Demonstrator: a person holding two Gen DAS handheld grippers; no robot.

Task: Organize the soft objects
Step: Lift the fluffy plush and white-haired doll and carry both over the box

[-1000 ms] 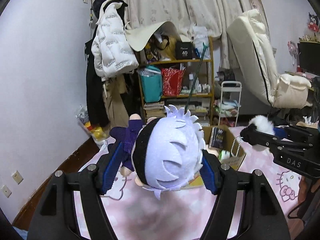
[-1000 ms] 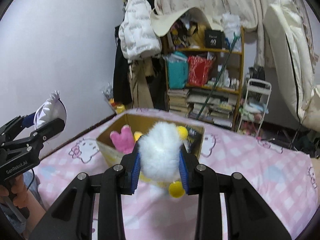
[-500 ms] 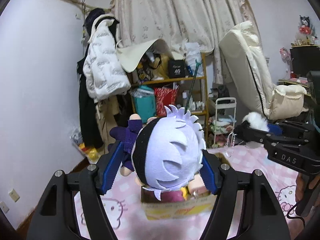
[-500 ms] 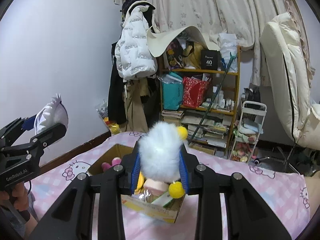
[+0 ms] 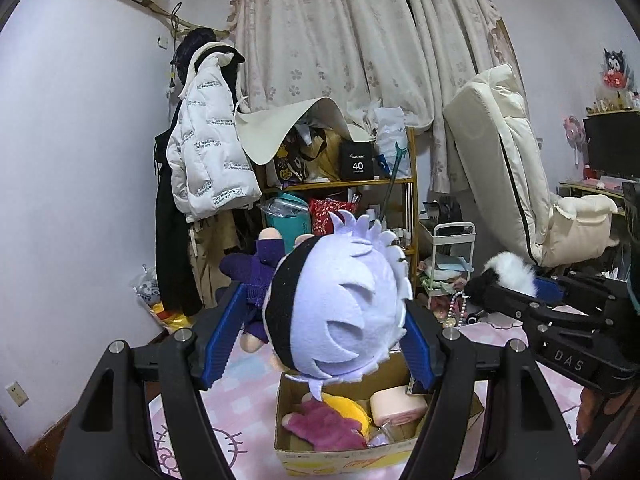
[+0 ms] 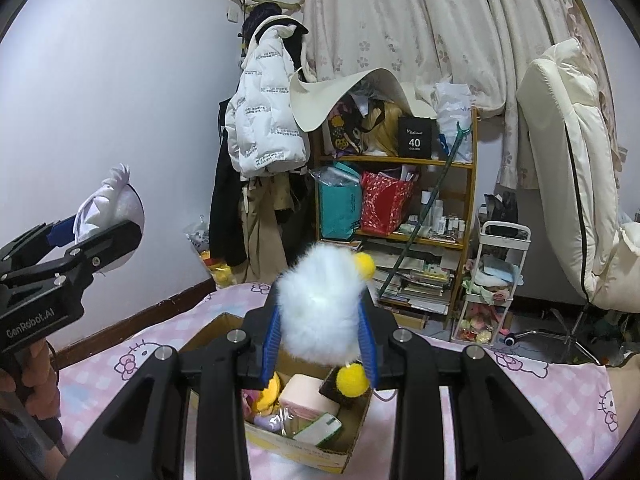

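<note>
both grippers are lifting clear of the cardboard box below. the left gripper is clamping the white-haired plush doll, the right gripper squeezing the fluffy white toy; sorting comes next.

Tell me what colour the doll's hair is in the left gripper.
Pale lavender doll's hair, clearest in the left wrist view.

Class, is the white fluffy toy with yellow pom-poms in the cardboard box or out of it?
Out. The right hand-held gripper is shut on the fluffy toy, holding it above the open cardboard box.
</note>
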